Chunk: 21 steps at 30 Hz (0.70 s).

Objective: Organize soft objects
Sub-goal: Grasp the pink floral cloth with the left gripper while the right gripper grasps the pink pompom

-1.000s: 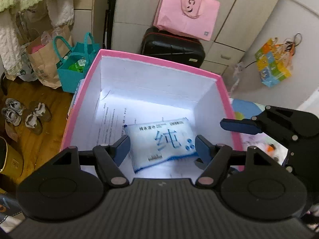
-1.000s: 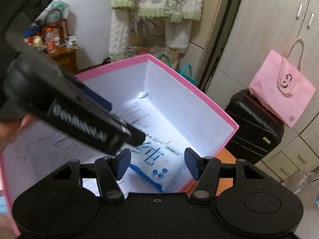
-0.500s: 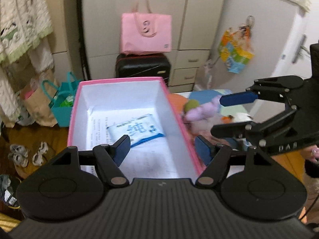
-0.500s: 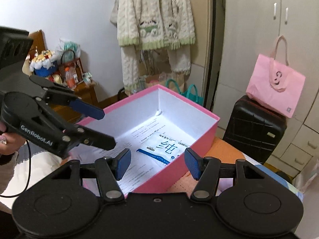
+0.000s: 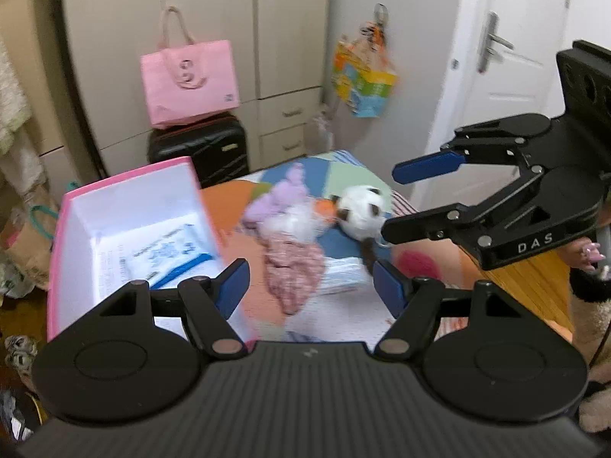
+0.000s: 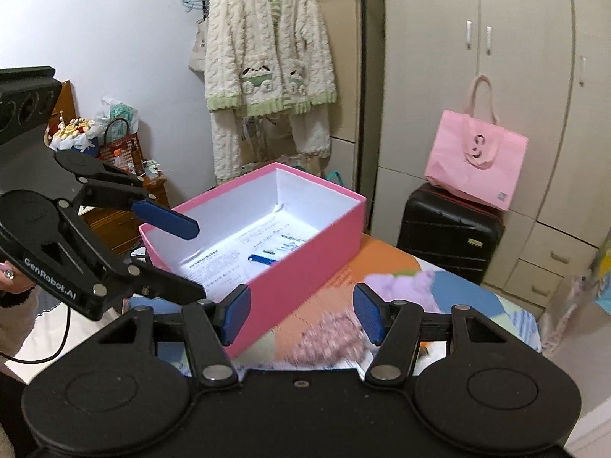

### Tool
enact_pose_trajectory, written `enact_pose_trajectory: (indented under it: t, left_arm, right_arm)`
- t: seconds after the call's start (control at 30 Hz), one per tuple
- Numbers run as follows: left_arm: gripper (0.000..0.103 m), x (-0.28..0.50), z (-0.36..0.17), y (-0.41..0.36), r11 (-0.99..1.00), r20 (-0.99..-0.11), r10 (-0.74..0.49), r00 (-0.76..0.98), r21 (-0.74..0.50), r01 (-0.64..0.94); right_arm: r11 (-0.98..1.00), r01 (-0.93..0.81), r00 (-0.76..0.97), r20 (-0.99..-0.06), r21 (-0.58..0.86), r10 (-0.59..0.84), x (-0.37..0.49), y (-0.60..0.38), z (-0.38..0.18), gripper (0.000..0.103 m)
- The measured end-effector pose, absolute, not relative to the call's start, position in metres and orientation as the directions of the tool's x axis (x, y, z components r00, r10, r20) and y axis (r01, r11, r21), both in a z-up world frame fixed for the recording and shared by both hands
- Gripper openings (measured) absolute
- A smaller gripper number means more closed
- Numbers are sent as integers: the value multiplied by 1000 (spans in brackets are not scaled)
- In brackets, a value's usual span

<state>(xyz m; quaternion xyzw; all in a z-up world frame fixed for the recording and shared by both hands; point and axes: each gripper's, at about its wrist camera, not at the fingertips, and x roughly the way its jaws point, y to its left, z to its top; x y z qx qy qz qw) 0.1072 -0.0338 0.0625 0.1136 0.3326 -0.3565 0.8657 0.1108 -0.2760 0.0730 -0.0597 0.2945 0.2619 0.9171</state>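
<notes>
A pink box [image 5: 126, 179] [image 6: 305, 263] stands open on the table with a white and blue tissue pack [image 5: 172, 253] [image 6: 273, 253] lying inside on printed paper. To its right lie a pink knitted cloth [image 5: 292, 267] [image 6: 328, 339], a lilac plush [image 5: 278, 198] [image 6: 397, 282] and a panda plush [image 5: 359, 208]. My left gripper [image 5: 311, 286] is open and empty above the cloth; it also shows in the right wrist view [image 6: 191, 259]. My right gripper [image 6: 301, 313] is open and empty over the cloth; it also shows in the left wrist view [image 5: 393, 198].
The table carries a patchwork cover [image 5: 343, 175]. Behind it stand a black suitcase [image 5: 198, 149] with a pink tote bag [image 5: 189, 80] on top, and wardrobe doors. A white robe [image 6: 267, 61] hangs at the back left. A white door [image 5: 508, 76] is at right.
Both grippers have pulled back and swung right, away from the box and over the pile of soft things. The tissue pack stays in the box.
</notes>
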Motion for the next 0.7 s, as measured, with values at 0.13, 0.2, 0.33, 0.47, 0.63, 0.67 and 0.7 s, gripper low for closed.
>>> enact_pose_trajectory:
  t: [0.13,0.2,0.33,0.47,0.63,0.67,0.7]
  left_arm:
    - [71,100,52,-54,697,-661,-553,507,-34,716]
    - [71,99,45,-63,689,-659,-562,501,-38,724]
    - [71,100,31,-80,676,-666,-563,490,-29,737]
    - [71,106,15,-93,690,-672,-541,505,-12,724]
    - [71,121,-7,-105,723,-677,-513,527,-10,691]
    - [71,123,-12,-107,735,-673,-501,544,0,678]
    - [71,126,-16,-109,748,-670,-491,557,3,663]
  right_arm:
    - [871,-489,717,-552,35,425,96,-299,63,65]
    - [886,-463,751,-518,30,410,91,-312,57,65]
    - [896,-435,763,-492,91,420,91,-336,39,65]
    - [903,-424,762,-513,67,395,90,-343,16,65]
    - [908,-419,767,-525,26,369,82,-351,-14,65]
    - [908,-418,767,-526,26,368,81,-354,-20,65]
    - [910,-413,768,-527,27,364,81,-356,-25,65]
